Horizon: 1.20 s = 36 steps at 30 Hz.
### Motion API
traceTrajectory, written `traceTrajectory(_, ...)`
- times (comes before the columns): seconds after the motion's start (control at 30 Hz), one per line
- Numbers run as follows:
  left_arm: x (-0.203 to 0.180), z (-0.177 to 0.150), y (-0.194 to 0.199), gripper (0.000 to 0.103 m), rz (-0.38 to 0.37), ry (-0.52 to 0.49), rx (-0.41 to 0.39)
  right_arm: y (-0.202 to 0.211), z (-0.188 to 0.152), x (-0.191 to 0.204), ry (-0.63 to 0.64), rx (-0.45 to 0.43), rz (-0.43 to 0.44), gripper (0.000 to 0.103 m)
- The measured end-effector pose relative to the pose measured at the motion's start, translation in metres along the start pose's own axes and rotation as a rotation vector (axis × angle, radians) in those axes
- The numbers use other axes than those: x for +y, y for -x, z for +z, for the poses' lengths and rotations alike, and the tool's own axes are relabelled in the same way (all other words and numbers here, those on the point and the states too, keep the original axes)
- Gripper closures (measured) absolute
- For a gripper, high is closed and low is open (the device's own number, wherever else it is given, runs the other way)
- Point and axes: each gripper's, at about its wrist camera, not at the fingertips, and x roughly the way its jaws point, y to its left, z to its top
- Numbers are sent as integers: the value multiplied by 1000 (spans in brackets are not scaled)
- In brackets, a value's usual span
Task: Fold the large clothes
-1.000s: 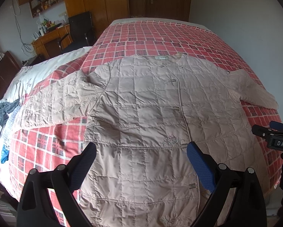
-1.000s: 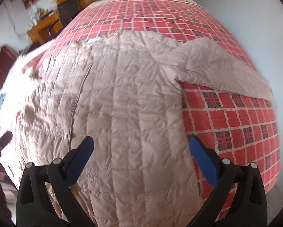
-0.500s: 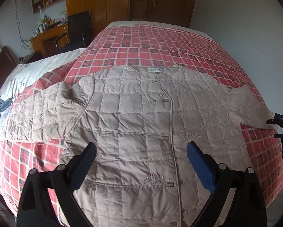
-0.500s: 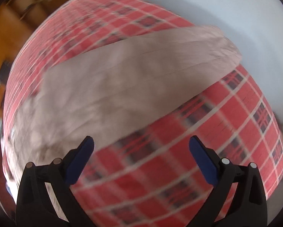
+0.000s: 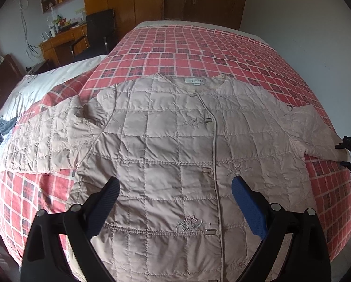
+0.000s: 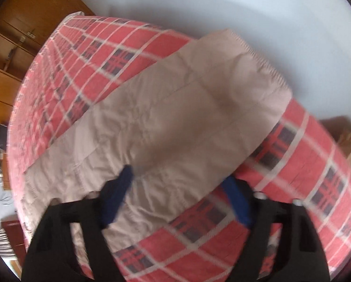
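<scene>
While a red plaid bedspread (image 5: 199, 47) fills the frame, a beige quilted jacket (image 5: 175, 145) lies flat and buttoned at its centre, both sleeves spread. Lower centre, the left gripper (image 5: 175, 192) hovers with fingers wide apart, holding nothing. At the right edge, the right gripper (image 6: 180, 188) straddles the jacket's sleeve (image 6: 175, 122), its blue-padded fingers partly open, grip uncertain through blur.

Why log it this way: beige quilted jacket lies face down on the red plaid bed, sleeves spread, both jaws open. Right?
One error: the jacket lies face up. The left wrist view shows its front placket, clasps, embroidery and neck label. The rest holds: sleeves spread on the red plaid bed, left gripper and right gripper open.
</scene>
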Motion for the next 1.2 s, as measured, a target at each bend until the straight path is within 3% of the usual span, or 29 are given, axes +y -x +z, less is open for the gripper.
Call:
traceTrajectory(0.03, 0, 0, 0, 7, 0, -2, 0, 1, 2, 0, 1, -5, -6, 39)
traceTrajectory(0.07, 0, 1, -1, 7, 0, -4, -1, 1, 4, 0, 8, -10, -13, 50)
traceTrajectory(0.17, 0, 1, -2, 7, -1, -3, 1, 4, 9, 2, 16, -11, 43, 91)
traceTrajectory(0.2, 0, 2, -2, 7, -2, -2, 1, 7, 9, 2, 12, -16, 57, 94)
traceTrajectory(0.4, 6, 3, -6, 7, -20, 16, 11, 47, -5, 24, 79, -141, 90, 98)
traceTrajectory(0.6, 27, 8, -10, 7, -71, 74, 14, 91, -33, 95, 251, -236, 232, 98)
traceTrajectory(0.87, 55, 8, -23, 7, 11, 134, 28, 118, -115, 204, 538, -204, 434, 98)
traceTrajectory(1.1, 71, 9, -27, 7, -94, 204, 55, 125, -203, 271, 781, -150, 506, 98)
traceTrajectory(1.2, 72, 13, -26, 7, -121, 213, 47, 112, -234, 296, 846, -110, 488, 98)
